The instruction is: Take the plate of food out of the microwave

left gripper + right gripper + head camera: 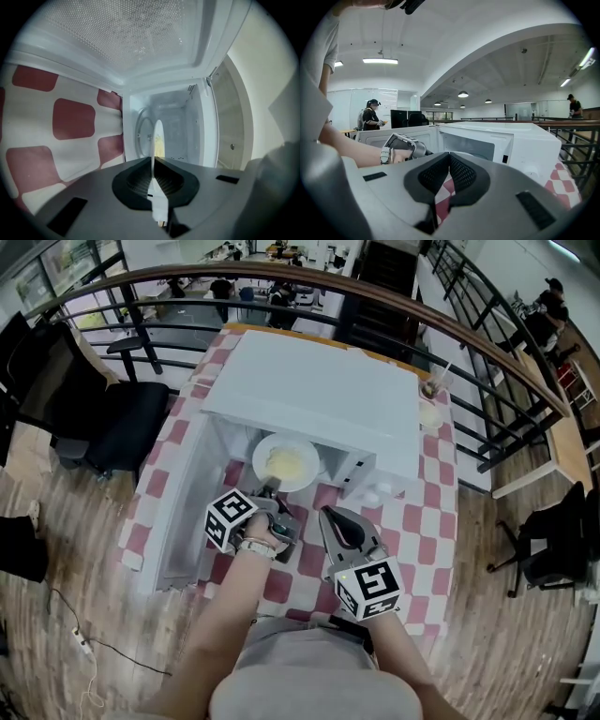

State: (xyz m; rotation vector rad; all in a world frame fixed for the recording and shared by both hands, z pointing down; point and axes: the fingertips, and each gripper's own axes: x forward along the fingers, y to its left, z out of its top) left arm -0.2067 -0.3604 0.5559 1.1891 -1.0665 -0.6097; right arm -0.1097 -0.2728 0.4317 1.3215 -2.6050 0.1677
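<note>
A white microwave (323, 395) stands on the red-and-white checked table (427, 521), its door (183, 512) swung open to the left. A white plate (286, 463) of pale yellow food sits at the mouth of the cavity. My left gripper (273, 489) is shut on the plate's near rim. In the left gripper view the plate (157, 140) shows edge-on, running from the cavity (180, 124) into my left gripper (153, 164). My right gripper (330, 514) is shut and empty, just right of the left one and short of the microwave front. In the right gripper view its pads (459, 171) meet before the microwave (501, 140).
A cup with a straw (433, 382) and a small bowl (429, 414) stand on the table right of the microwave. A curved railing (281, 277) rings the far side. A black office chair (127, 427) is at the left. A person (371, 115) stands far off.
</note>
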